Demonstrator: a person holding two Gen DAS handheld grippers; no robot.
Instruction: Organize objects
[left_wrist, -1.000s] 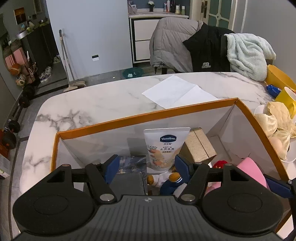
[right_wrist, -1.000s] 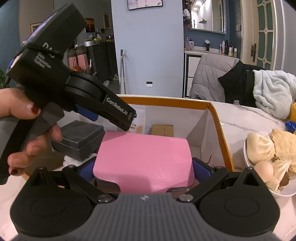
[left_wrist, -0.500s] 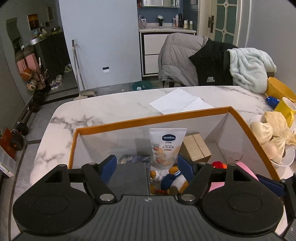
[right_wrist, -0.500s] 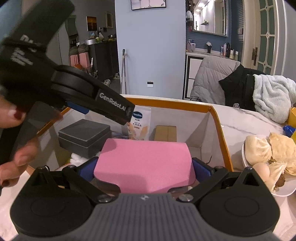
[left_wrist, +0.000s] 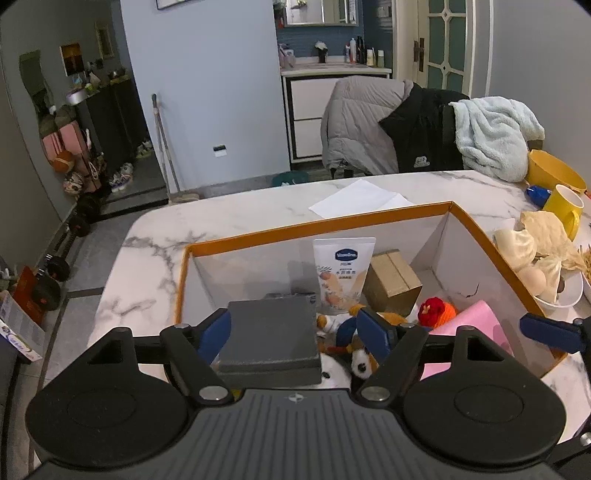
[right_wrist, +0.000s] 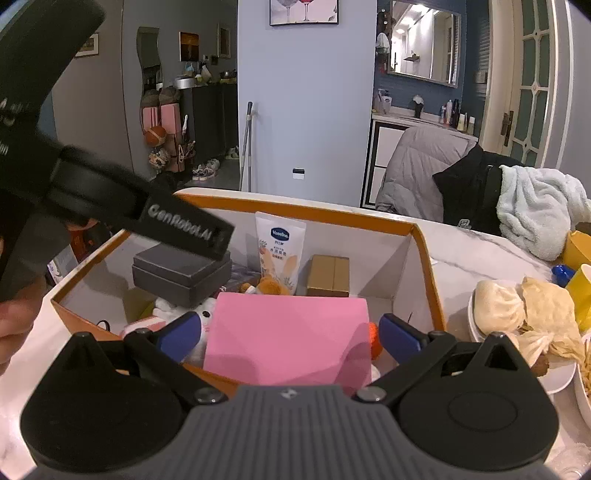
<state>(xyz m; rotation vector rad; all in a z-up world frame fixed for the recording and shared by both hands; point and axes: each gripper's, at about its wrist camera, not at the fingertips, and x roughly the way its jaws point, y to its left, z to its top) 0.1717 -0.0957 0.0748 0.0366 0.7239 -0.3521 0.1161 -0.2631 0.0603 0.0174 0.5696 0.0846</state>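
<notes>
An orange-rimmed cardboard box (left_wrist: 332, 221) holds a Vaseline tube (left_wrist: 341, 273), a small brown carton (left_wrist: 391, 284), plush toys (left_wrist: 354, 350) and a red-orange knit toy (left_wrist: 436, 310). A dark grey box (left_wrist: 271, 336) rests on the toys. My left gripper (left_wrist: 295, 326) hovers over it with jaws opening; the right pad stands clear of the box. A pink pad (right_wrist: 288, 332) lies at the box's near side between the fingers of my right gripper (right_wrist: 290, 332), which is open with a gap on both sides. The left gripper's finger (right_wrist: 192, 230) crosses the right wrist view.
A plate of buns and wrappers (right_wrist: 498, 302) sits right of the box, with a yellow mug (left_wrist: 565, 210) and yellow bowl (left_wrist: 554, 173) behind it. A white paper sheet (left_wrist: 362, 199) lies beyond the box. A chair with coats and a towel (left_wrist: 491, 136) stands behind the table.
The right gripper's pads, pressed on the pink pad before, now stand off it. The left gripper has pulled back from the box and its jaws have widened over the grey box.
</notes>
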